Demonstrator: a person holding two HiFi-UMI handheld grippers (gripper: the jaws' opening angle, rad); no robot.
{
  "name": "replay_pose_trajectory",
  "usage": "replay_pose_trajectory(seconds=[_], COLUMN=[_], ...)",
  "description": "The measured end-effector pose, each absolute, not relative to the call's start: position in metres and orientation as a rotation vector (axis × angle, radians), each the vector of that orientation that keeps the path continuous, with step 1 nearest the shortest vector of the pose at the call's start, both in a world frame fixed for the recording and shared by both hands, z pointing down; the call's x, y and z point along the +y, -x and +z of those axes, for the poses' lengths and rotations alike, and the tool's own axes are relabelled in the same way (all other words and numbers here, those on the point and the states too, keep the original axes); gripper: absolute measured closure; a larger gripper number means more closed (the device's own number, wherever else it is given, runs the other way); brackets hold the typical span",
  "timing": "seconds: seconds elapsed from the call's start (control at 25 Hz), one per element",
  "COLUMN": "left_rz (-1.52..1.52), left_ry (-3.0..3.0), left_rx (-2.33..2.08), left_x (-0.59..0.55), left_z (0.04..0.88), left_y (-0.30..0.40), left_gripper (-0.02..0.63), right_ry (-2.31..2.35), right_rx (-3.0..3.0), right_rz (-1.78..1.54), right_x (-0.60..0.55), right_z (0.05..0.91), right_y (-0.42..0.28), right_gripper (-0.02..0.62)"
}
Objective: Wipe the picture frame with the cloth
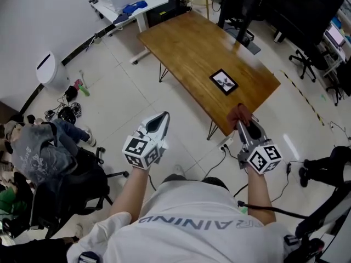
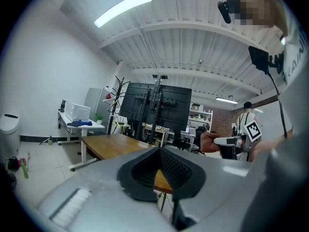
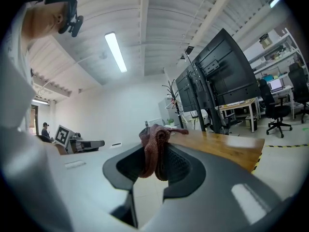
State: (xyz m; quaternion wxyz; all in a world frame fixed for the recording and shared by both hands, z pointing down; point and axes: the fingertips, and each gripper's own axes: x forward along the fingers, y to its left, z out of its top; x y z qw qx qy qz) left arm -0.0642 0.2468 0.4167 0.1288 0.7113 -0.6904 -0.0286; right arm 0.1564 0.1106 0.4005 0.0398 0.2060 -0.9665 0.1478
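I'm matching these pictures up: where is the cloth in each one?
Head view: cloth, right of centre, at the near corner of the wooden table.
Left gripper view: right of centre.
Right gripper view: centre.
Shared landmark: the wooden table.

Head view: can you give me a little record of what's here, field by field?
Table: wooden table, in front of the person
Frame: picture frame lying flat on the table, untouched
Cloth: reddish cloth pinched in the right gripper jaws, near the table corner
Left side: left gripper, jaws together, empty, above the floor
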Motion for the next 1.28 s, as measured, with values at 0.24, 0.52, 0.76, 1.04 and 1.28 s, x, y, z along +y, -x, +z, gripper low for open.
replay_pose_trajectory(seconds=[0.24,0.52,0.76,1.04,1.28], left_rz=[-0.097,-0.042,0.006,0.036,0.084], left_ry=[-2.094,-2.165,-2.234,-2.34,-2.441], left_rx=[-1.96,-1.902,-1.866,-1.739,-1.577], left_x=[0.208,0.155,0.081,-0.002,-0.067], left_z=[0.421,0.419,0.414,0.413,0.421], left_y=[0.088,0.096,0.106,0.086,0.082], left_gripper=[0.601,0.601,0.601,0.601,0.601], right_ry=[-0.667,-0.691,-0.654,-0.775,-0.968], right_rx=[-2.94,-2.956,-2.983,-2.973,-2.899], right_rz=[0.465,0.505,0.512,0.519,0.579], right_x=[0.082,0.03,-0.031,-0.089,-0.121], right_z=[0.402,0.41,0.411,0.408,0.422], right_y=[-0.132,-0.108,-0.093,-0.113,-0.134], right_gripper=[0.485,0.485,0.485,0.485,0.485])
